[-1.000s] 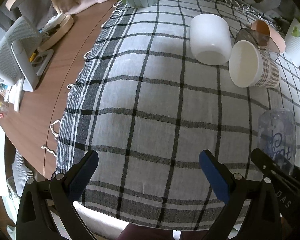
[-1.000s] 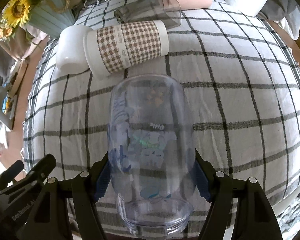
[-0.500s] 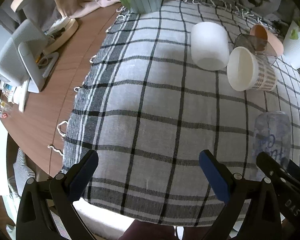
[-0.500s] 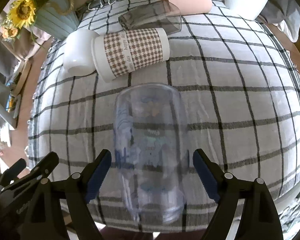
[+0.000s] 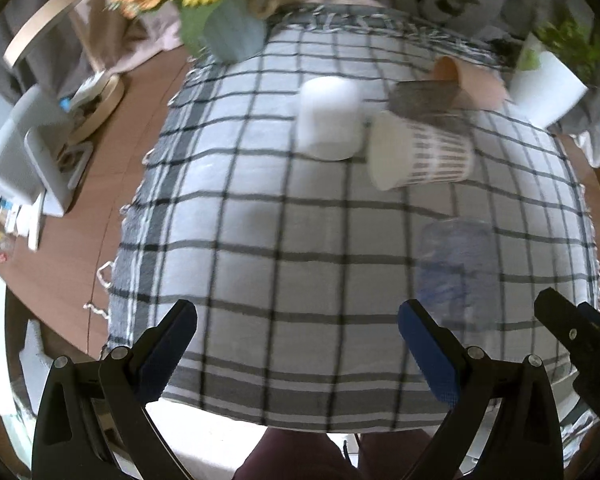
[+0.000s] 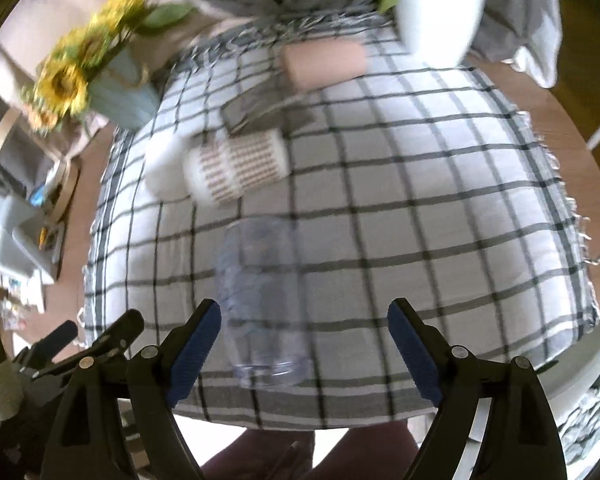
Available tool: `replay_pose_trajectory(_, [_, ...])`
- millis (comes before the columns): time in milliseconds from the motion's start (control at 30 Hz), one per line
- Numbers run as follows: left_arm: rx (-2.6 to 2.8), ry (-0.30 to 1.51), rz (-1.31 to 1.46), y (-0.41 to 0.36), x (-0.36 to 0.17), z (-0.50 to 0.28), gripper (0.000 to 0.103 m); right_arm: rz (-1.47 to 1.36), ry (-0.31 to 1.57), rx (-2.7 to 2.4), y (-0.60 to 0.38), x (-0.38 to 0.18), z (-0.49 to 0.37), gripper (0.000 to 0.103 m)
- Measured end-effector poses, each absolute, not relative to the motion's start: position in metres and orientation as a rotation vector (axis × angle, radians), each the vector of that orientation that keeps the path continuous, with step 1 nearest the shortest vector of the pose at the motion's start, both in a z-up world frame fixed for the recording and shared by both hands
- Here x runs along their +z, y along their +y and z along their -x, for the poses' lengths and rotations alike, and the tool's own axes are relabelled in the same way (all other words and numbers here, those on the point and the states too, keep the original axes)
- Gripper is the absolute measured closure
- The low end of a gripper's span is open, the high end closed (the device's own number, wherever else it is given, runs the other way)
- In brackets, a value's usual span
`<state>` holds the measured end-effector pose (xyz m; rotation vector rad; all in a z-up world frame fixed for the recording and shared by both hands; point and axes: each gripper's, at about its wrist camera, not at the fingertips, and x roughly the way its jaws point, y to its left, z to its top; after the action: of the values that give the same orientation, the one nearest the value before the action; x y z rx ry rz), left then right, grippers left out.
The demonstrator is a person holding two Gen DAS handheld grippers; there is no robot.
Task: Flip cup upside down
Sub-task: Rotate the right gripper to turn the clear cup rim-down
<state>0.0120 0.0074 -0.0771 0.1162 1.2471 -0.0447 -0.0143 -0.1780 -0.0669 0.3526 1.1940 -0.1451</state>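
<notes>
R gripper point(image 6: 304, 344) is spread wide w/ nothing in it; L gripper point(image 5: 296, 350) likewise spread, empty. Clear cup point(image 6: 262, 304) sits on the checked cloth point(image 6: 440, 216), just ahead of R's left finger, rim toward camera. Looks like thin plastic: prob light, slick, squashy. Best pinched mid-body, gently.

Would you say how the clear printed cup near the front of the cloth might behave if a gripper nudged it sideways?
The clear cup looks tall, narrow and thin-walled, so probably light and apt to tip. Its smooth sides may slip. The checked cloth might drag at its rim.
</notes>
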Motion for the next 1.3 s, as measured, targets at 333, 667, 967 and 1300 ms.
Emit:
replay_pose_trajectory(333, [-0.154, 1.244, -0.169, -0.05, -0.073, -0.02, 0.0, -0.426, 1.176, -0.234, -0.232, -0.068, 0.03, 0.017])
replay_pose_trajectory(667, [-0.214, 1.317, -0.197, -0.089, -0.095, -0.039, 0.0, -0.505, 1.196, -0.287, -0.267, -0.088, 0.033, 0.017])
replay_pose_trajectory(967, [-0.207, 1.426, -0.161, -0.105, -0.127, -0.059, 0.002, -0.568, 1.232, -0.328, -0.29, -0.111, 0.026, 0.017])
replay_pose_trajectory(1300, [-0.178, 1.482, -0.139, -0.114, -0.144, -0.069, 0.022, -0.567, 1.279, -0.326, -0.3, -0.127, 0.019, 0.017])
